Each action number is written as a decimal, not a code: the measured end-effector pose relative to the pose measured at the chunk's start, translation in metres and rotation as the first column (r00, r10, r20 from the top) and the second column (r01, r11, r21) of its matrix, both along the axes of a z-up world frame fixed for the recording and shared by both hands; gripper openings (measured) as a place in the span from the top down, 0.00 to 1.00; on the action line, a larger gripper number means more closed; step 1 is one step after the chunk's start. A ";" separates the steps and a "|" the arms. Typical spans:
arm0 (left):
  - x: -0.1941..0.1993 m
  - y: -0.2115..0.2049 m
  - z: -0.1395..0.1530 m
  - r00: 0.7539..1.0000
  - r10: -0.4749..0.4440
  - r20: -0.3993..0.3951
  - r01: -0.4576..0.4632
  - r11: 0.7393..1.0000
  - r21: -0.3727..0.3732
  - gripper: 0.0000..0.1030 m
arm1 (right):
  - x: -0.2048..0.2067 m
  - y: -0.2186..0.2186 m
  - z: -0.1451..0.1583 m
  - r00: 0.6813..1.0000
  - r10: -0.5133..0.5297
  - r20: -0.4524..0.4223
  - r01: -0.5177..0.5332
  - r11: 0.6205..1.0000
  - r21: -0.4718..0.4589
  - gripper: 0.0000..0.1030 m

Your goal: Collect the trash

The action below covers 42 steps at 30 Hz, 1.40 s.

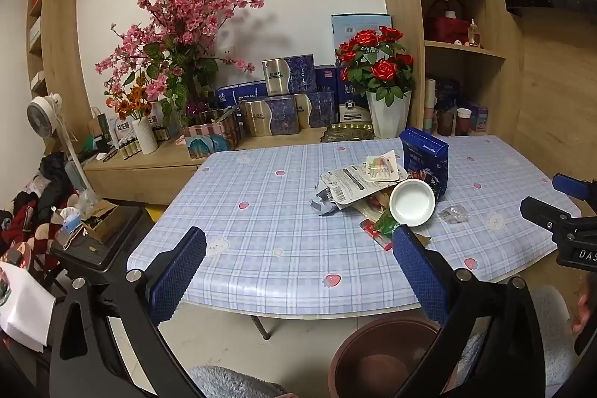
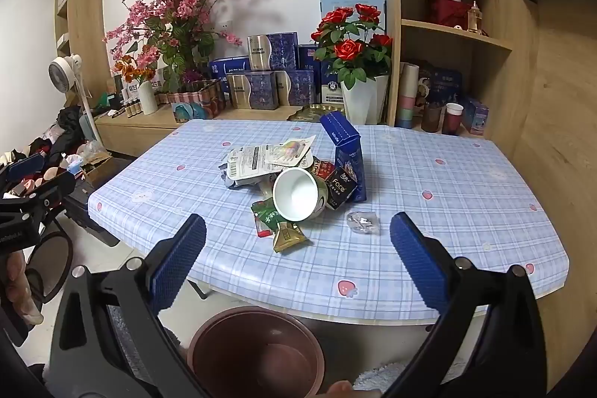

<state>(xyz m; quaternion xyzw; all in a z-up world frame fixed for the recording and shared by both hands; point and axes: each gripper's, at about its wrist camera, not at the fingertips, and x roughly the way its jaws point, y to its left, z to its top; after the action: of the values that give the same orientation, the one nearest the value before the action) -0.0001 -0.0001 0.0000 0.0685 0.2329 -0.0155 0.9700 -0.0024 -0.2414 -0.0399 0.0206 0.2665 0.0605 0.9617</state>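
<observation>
Your left gripper [image 1: 298,271] is spread wide, nothing between the blue pads, hanging over the near edge of the tabletop [image 1: 261,248]. Your right gripper [image 2: 298,258] is just as wide and carries nothing, also over the near edge, a bit further right along it.

The trash pile sits around the middle of the tabletop. A white paper cup [image 2: 296,194] lies tipped on its side, mouth toward you, on top of the pile. A blue pouch [image 2: 345,155] stands upright just behind the cup, toward the far edge. White flat packaging [image 2: 261,155] lies left of the cup, overlapping other scraps. A black carton marked "Face" [image 2: 340,191] leans between the cup and the pouch. A green wrapper [image 2: 268,217] and a gold sachet [image 2: 289,237] lie on the near side of the cup, touching it or nearly so. A crumpled clear plastic bit [image 2: 362,222] sits apart from the pile, to its right.

A brown bin [image 2: 257,349] stands on the floor below the near edge of the tabletop, mouth open upward; it looks empty as far as visible.
</observation>
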 end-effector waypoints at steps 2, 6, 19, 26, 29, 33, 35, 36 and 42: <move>0.000 0.000 0.000 1.000 0.000 -0.002 0.000 1.000 0.001 0.05 | 0.000 0.000 0.000 1.000 0.000 0.001 0.000 1.000 0.000 0.06; 0.000 0.000 0.000 1.000 0.002 -0.004 -0.002 1.000 0.000 0.05 | -0.001 -0.001 0.000 1.000 0.001 0.003 -0.001 1.000 0.004 0.06; 0.001 0.000 0.000 1.000 0.003 -0.012 -0.003 1.000 -0.004 0.05 | -0.001 -0.001 -0.001 1.000 0.001 0.003 -0.001 1.000 0.000 0.06; -0.001 0.001 -0.008 1.000 0.004 -0.014 -0.005 1.000 -0.006 0.05 | -0.001 0.000 -0.002 1.000 0.000 0.002 0.000 1.000 -0.002 0.06; -0.001 0.001 -0.007 1.000 0.004 -0.015 -0.004 1.000 -0.007 0.05 | -0.001 0.000 -0.002 1.000 -0.001 0.003 0.001 1.000 -0.002 0.06; -0.001 0.001 -0.007 1.000 0.004 -0.016 -0.005 1.000 -0.006 0.05 | -0.001 0.000 -0.002 1.000 0.000 0.002 0.000 1.000 -0.002 0.06; -0.001 0.002 -0.007 1.000 0.003 -0.017 -0.003 1.000 -0.006 0.05 | -0.001 -0.001 -0.002 1.000 -0.001 0.002 0.001 1.000 -0.001 0.06; -0.001 0.001 -0.007 1.000 0.003 -0.017 -0.003 1.000 -0.006 0.05 | -0.001 -0.001 -0.002 1.000 -0.001 0.002 0.001 1.000 -0.002 0.06; -0.001 0.001 -0.007 1.000 0.004 -0.017 -0.004 1.000 -0.006 0.05 | -0.001 -0.001 -0.002 1.000 -0.001 0.001 0.001 1.000 -0.002 0.06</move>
<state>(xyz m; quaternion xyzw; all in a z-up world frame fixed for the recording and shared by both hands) -0.0006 0.0012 -0.0067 0.0649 0.2414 -0.0148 0.9681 -0.0034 -0.2425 -0.0420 0.0198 0.2663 0.0600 0.9618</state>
